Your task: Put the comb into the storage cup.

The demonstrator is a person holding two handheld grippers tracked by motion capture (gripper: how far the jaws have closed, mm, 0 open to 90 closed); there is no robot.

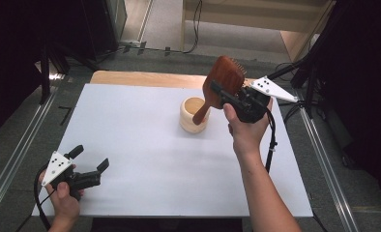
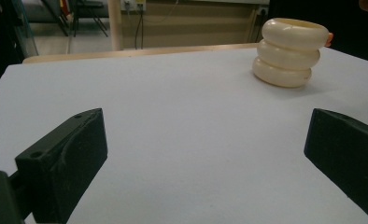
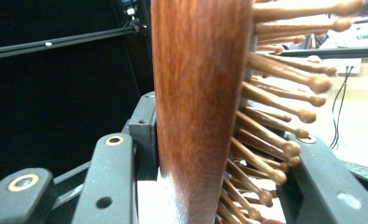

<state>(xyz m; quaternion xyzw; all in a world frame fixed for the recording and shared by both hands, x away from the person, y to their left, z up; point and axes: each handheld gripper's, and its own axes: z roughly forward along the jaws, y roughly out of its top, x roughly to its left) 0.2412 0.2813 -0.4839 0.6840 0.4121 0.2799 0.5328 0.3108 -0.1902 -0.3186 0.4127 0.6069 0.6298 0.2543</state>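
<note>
One right gripper (image 1: 227, 96) clamps a rigid, light wooden paddle hairbrush (image 1: 221, 82) by its head, handle tip in the cream ribbed cup (image 1: 194, 115). Its polished back looks slippery; the pin side likely grips better. Left gripper (image 1: 89, 164) rests with jaws apart.

Cup (image 1: 195, 115) right of centre toward the table's (image 1: 130, 145) far side | brush (image 1: 219, 84) over it, handle tip apparently inside the rim | right gripper (image 1: 227, 96) just right of cup | left gripper (image 1: 89, 162) near-left corner, well apart
</note>
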